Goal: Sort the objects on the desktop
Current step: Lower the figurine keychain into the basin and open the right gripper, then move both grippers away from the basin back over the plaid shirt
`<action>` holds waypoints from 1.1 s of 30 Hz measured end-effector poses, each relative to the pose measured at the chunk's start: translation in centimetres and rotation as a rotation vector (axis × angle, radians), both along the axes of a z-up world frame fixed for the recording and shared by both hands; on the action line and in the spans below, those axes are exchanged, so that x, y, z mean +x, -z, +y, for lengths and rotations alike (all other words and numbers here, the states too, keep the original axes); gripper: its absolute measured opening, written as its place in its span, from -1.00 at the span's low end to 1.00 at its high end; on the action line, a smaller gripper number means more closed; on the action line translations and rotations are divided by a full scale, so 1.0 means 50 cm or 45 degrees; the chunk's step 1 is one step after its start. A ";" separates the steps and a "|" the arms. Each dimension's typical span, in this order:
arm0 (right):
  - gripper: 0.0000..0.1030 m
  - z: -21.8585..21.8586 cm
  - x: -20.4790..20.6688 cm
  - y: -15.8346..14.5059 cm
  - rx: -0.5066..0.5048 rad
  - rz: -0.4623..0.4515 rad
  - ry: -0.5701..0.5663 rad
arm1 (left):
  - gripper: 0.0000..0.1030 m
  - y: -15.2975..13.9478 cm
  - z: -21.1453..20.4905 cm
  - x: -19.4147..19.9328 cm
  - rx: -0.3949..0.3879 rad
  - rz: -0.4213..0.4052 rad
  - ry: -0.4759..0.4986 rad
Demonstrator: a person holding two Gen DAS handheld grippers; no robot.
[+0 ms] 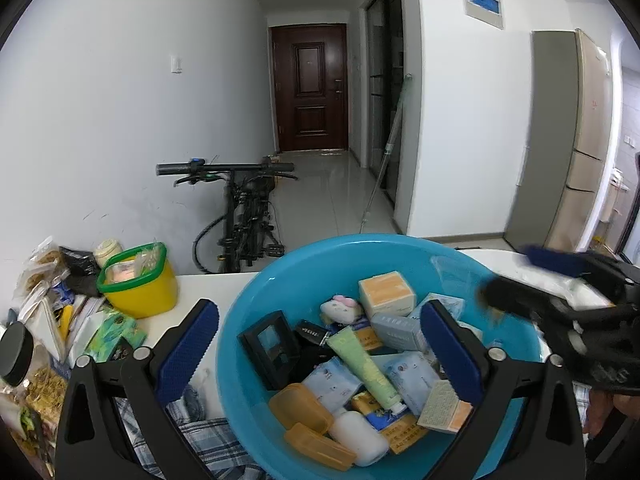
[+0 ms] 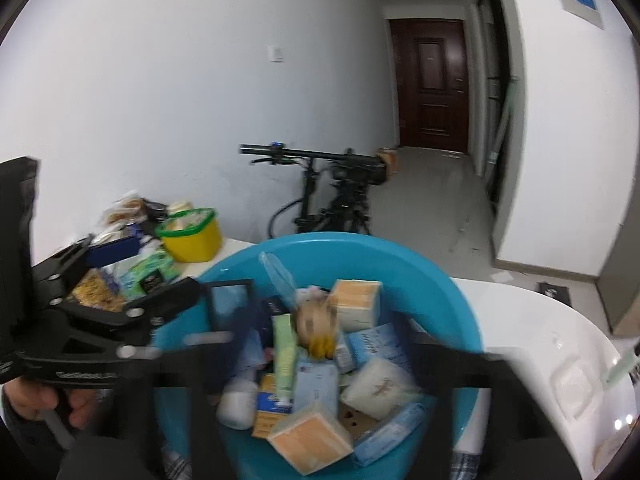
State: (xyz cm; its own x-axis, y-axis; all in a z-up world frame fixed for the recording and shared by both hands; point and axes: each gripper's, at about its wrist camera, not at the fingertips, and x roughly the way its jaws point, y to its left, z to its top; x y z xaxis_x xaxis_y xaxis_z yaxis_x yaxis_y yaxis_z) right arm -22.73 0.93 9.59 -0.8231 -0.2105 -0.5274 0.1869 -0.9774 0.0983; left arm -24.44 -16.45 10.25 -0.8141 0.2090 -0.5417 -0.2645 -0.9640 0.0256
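Only the right wrist view shows a plush toy (image 2: 316, 320) in the blue basin (image 2: 440, 280) between the open, empty right tool (image 2: 320, 364); left tool (image 1: 320, 344) open, empty; yellow tub (image 1: 140, 284) at ten o'clock.

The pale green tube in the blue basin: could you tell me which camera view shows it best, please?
The left wrist view: the pale green tube lies sharp and nearly full-length on the boxes in the blue basin. In the right wrist view it is motion-blurred and foreshortened.

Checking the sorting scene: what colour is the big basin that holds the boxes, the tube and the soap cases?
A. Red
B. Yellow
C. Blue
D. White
C: the basin with the boxes in it is blue in both views; the yellow tub stands apart, to its left.
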 end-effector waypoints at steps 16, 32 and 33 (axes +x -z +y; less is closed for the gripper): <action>0.99 0.002 0.004 -0.006 0.016 0.010 0.027 | 1.00 0.001 -0.006 -0.004 0.021 -0.017 0.016; 0.99 0.028 0.023 -0.025 -0.012 0.021 0.033 | 1.00 -0.011 0.013 0.026 0.009 -0.012 0.040; 0.99 0.031 0.024 -0.027 -0.017 0.022 0.035 | 1.00 -0.010 0.015 0.034 -0.001 -0.018 0.043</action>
